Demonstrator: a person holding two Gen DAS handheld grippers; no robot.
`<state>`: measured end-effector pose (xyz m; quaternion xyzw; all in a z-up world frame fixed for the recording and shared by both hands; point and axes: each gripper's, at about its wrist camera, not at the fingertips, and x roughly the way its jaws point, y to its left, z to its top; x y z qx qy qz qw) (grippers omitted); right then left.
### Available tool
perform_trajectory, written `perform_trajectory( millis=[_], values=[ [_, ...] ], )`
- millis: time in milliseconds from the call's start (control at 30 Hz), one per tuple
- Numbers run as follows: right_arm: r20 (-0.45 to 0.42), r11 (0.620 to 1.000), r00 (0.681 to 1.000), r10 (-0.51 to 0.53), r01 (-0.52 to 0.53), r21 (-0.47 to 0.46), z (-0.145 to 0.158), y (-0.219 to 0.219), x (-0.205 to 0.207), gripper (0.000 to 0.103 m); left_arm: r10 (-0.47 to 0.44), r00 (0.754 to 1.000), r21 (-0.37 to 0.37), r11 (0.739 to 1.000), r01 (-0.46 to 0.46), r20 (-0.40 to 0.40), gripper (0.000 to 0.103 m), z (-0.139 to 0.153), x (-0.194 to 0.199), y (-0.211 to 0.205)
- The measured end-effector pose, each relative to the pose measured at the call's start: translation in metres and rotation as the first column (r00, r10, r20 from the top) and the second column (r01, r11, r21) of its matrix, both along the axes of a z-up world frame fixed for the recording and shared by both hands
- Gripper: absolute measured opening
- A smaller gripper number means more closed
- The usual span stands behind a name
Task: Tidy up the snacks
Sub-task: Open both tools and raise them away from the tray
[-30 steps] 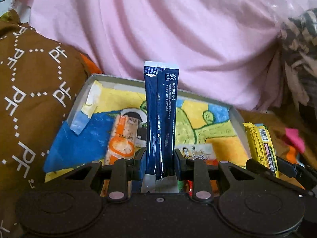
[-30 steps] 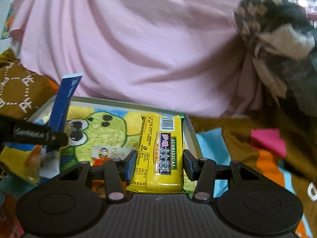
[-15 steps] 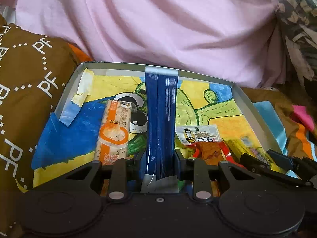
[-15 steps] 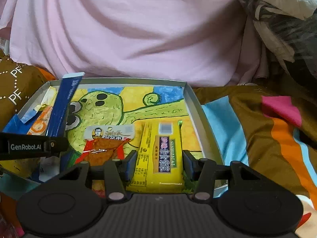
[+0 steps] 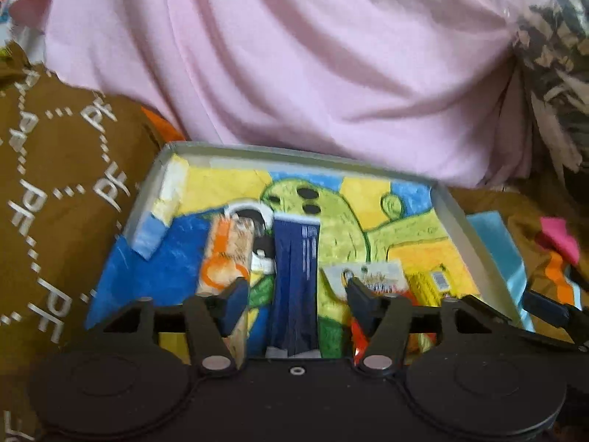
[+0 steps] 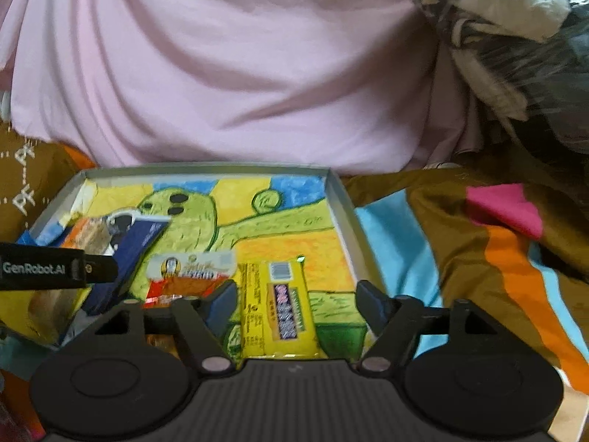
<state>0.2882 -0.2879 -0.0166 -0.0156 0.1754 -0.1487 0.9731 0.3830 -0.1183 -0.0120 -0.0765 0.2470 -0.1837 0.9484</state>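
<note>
A shallow grey tray [image 5: 294, 154] [image 6: 206, 167] with a cactus drawing inside holds the snacks. My left gripper [image 5: 296, 294] hovers low over it, jaws opening; the dark blue stick packet [image 5: 294, 276] [image 6: 136, 254] lies between the fingers, and the pads are off it. My right gripper [image 6: 296, 302] is also opening, and the yellow snack packet [image 6: 279, 305] [image 5: 430, 287] lies flat between its fingers, untouched. An orange packet [image 5: 224, 254] and a red-and-white packet [image 5: 368, 276] [image 6: 191, 269] rest in the tray too.
Pink cloth [image 5: 313, 66] rises just behind the tray. Brown fabric printed with "PF" [image 5: 55, 191] bulges at its left. A striped brown, orange and blue sheet [image 6: 497, 258] lies to the right, with a crinkled plastic bag [image 6: 515, 37] above it.
Both grippers have opened. The blue stick packet and the yellow packet were let go and now lie in the tray instead of being clamped.
</note>
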Motion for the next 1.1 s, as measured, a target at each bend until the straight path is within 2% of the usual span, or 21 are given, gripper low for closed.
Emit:
perform_trajectory(
  millis=[100,167,200,367,800,933,1100],
  values=[
    [0.049,1.000,0.999,0.005,-0.005,0.009,0.011,0.000,-0.012,0.091,0.030,0.999,-0.014,0.999,-0.030,0.040,0.084,0.014,-0.010,0.008],
    [0.081,1.000,0.997,0.005,-0.006,0.008,0.018,0.001,-0.021,0.102,0.054,0.996,-0.018,0.998,-0.053,0.069,0.095,0.022,-0.019,0.013],
    [0.104,1.000,0.995,0.006,-0.007,0.006,0.022,0.002,-0.026,0.103,0.072,0.994,-0.017,0.997,-0.071,0.086,0.102,0.027,-0.025,0.017],
    [0.163,0.999,0.986,0.030,-0.035,0.027,0.038,0.004,-0.051,0.103,0.109,0.985,0.000,0.994,-0.110,0.131,0.102,0.043,-0.047,0.031],
    [0.274,0.995,0.959,0.071,-0.089,0.052,0.069,0.014,-0.123,0.103,0.174,0.967,-0.033,0.985,-0.171,0.183,0.102,0.062,-0.126,0.069],
    [0.284,0.993,0.955,0.088,-0.107,0.053,0.071,0.021,-0.147,0.103,0.186,0.965,-0.011,0.982,-0.187,0.184,0.102,0.067,-0.153,0.082],
    [0.282,0.988,0.951,0.124,-0.144,0.050,0.071,0.032,-0.175,0.103,0.193,0.961,0.071,0.975,-0.210,0.197,0.102,0.071,-0.182,0.096]
  ],
)
